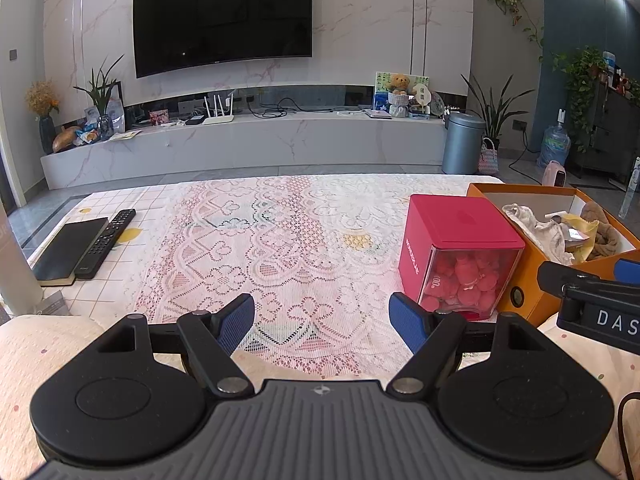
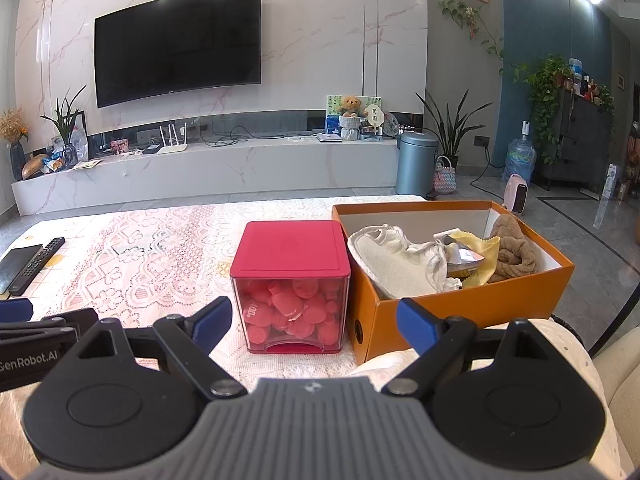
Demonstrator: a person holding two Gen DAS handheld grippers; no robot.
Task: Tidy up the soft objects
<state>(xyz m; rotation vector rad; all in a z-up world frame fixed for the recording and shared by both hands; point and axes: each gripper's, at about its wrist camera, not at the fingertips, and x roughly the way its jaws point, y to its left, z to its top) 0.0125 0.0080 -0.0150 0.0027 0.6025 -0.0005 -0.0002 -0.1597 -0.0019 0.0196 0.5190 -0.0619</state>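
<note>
Left wrist view is showing our left gripper [image 1: 322, 322] hovering low over the lace-covered surface [image 1: 280, 240], its 2 blue fingers [image 1: 236, 322] spread wide and gripping nothing. We are seeing the right gripper [image 2: 314, 322] likewise released, its fingers [image 2: 414, 326] standing apart before a red-lidded box [image 2: 292, 280] of pink pieces. Just right of that box, an orange box [image 2: 460, 308] is holding the soft objects: a white cloth [image 2: 396, 260], a yellow cloth [image 2: 486, 258] and a brown towel [image 2: 514, 252]. At the far left, a remote [image 1: 105, 244] is lying beside a black book [image 1: 66, 250].
</note>
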